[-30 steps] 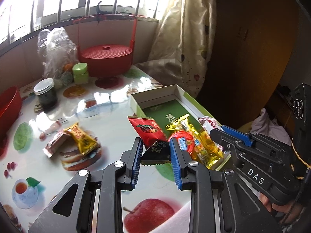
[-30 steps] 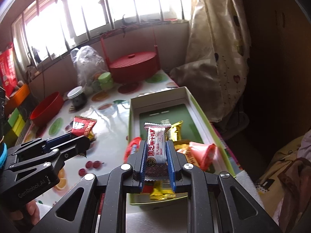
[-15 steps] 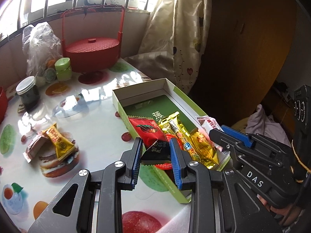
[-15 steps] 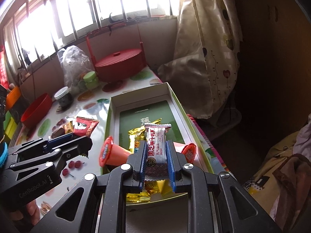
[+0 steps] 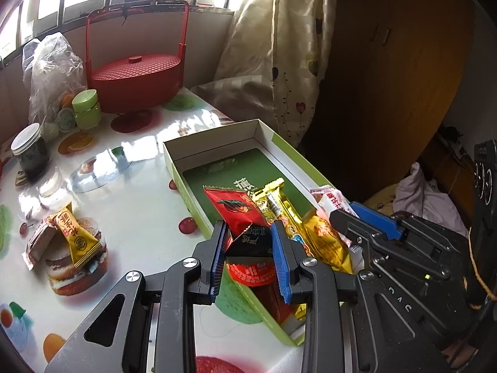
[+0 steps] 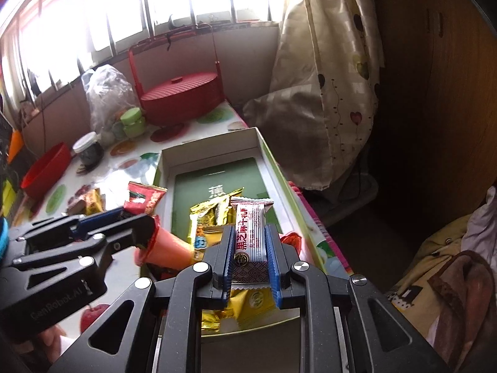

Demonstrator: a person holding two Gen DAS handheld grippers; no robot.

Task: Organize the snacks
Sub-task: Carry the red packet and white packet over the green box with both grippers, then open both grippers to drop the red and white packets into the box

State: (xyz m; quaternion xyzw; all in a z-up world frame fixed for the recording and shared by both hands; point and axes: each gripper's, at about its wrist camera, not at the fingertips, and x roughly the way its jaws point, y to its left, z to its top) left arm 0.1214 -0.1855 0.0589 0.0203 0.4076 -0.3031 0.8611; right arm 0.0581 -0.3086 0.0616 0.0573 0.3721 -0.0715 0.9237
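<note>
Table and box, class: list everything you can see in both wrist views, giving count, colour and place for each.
Open box: one, green outside, white walls, on the table's right side.
Gold packets: several, in the box's near half.
Orange-red cone snack: one, in the box, near left.
Snacks on table: one yellow, one brown-white, left of the box.
Lidded basket: one, red, far end.
Green jar: one, beside the basket.
Dark jar: one, white lid, far left.
Plastic bag: one, clear, by the wall.
Red bowl: one, left edge.
Curtain: cream, right of the window.
Left tool: shut on a red-black packet.
Right tool: shut on a white-maroon packet.
</note>
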